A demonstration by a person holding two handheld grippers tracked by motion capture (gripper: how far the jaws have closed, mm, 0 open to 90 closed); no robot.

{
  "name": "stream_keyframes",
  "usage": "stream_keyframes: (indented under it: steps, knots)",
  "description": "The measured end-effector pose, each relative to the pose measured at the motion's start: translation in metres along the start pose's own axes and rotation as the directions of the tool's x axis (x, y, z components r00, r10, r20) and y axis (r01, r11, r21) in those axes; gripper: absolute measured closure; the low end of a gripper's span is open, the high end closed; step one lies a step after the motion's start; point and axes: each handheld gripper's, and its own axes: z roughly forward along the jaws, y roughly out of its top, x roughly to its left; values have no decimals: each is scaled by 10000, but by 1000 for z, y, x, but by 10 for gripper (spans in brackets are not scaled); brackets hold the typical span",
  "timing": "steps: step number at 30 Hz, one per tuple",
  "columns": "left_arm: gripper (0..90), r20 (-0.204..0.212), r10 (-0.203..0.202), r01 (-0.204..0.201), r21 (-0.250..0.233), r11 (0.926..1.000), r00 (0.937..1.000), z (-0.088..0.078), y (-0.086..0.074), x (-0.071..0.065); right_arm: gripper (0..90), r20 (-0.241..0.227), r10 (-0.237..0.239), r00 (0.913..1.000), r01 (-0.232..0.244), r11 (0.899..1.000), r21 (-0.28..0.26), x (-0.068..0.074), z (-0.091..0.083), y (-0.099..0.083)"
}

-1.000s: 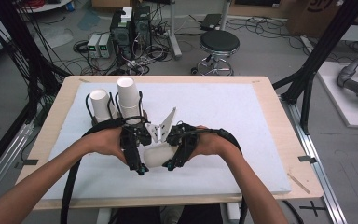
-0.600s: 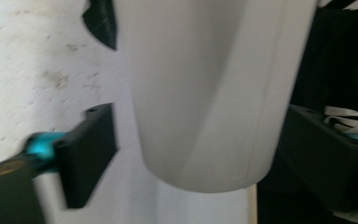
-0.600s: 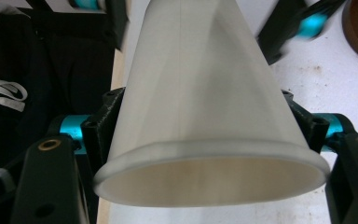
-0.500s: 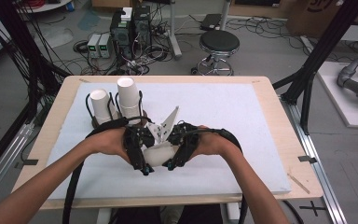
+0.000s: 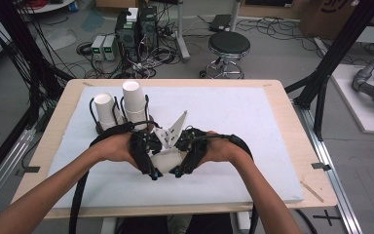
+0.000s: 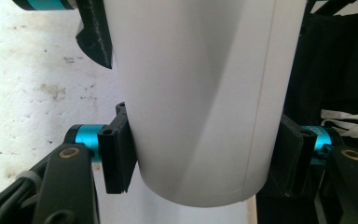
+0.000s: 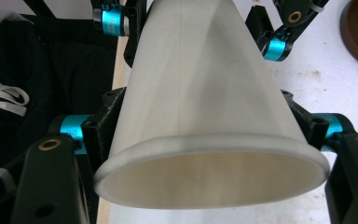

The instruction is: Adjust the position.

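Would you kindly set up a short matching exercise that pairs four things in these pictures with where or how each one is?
Things:
1. paper cup
2. left tongs
3. right tongs
4. two upturned cups

States:
A. clamped near the open rim
B. lying sideways between the two hands
C. on the wire rack at the table's far left
D. clamped near the closed bottom

Pairs: 1-B, 2-D, 3-A, 4-C
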Motion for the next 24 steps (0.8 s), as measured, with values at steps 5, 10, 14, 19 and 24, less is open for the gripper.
stream_keyframes:
  steps: [5,10,14,19,24]
  knots:
    - [347,-76,-53,54,126,9999,10000,2,1,-1,238,38,34,10000,-33,9997,-224,1,3,-5]
    - [347,-57,139,-138,187,9997,9999,2,2,-1,197,-12,99,10000,-99,9995,-315,1,4,-5]
    - [347,-120,4,-2,180,9998,9999,4,2,-1,188,-50,190,9998,-193,9966,-802,1,-1,-4]
    - [346,-153,-36,40,269,9996,9999,5,2,-1,187,35,184,9998,-178,9928,-1183,1,-8,-4]
    - [346,-189,-14,21,347,9994,9998,8,3,-2,188,55,227,9997,-218,9908,-1335,2,-10,-3]
